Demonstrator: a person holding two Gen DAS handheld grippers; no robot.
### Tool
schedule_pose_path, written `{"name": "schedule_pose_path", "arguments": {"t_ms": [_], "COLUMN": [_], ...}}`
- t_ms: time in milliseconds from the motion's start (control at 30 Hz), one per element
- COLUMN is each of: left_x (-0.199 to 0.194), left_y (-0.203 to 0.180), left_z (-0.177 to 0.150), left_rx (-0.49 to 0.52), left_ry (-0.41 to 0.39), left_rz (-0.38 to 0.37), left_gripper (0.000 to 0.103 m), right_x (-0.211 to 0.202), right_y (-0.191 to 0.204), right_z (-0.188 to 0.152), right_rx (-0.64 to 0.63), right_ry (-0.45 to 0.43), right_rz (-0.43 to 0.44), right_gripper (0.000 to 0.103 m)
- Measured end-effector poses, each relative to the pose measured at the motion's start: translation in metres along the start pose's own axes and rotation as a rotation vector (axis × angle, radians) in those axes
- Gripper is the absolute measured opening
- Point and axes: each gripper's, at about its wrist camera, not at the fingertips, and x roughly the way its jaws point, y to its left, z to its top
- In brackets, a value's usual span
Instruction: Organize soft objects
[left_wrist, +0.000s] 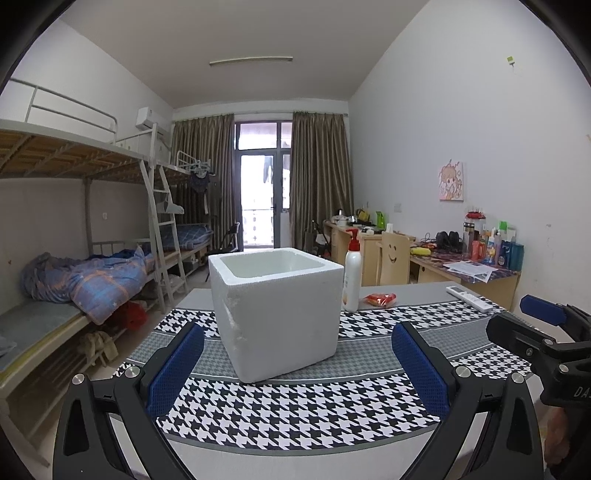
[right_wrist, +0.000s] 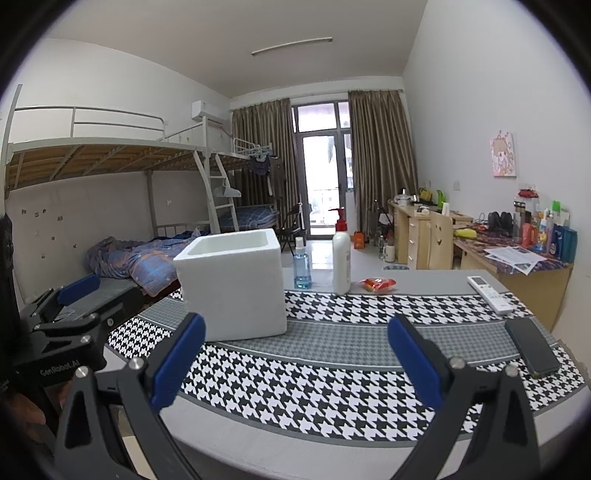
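The left gripper (left_wrist: 297, 363) and right gripper (right_wrist: 295, 354) are matte black plastic frames with triangular cut-outs and round silver screws. Each finger carries a textured blue pad (left_wrist: 419, 369). White lettering reading "GenRobot.AI" marks one black body; bare skin shows at the edges.

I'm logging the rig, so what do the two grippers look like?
Both are black frames with silver bolts and blue textured pads. The left gripper bears white "GenRobot.AI" lettering on its body, read in the right view. The right gripper shows white letters "DA", cut off in the left view.
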Motion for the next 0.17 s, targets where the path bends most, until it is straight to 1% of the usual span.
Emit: {"name": "schedule_pose_path", "arguments": {"t_ms": [167], "left_x": [-0.0018], "left_y": [0.0004], "left_z": [-0.0016], "left_rx": [-0.003], "left_ry": [-0.008], "left_rz": [0.003], "left_gripper": [0.102], "right_x": [-0.0005], "right_y": [-0.0007], "right_z": [-0.0009], "right_rx": [0.000], "right_ry": [0.000], "right_rz": [0.002], "right_gripper": [0.100]}}
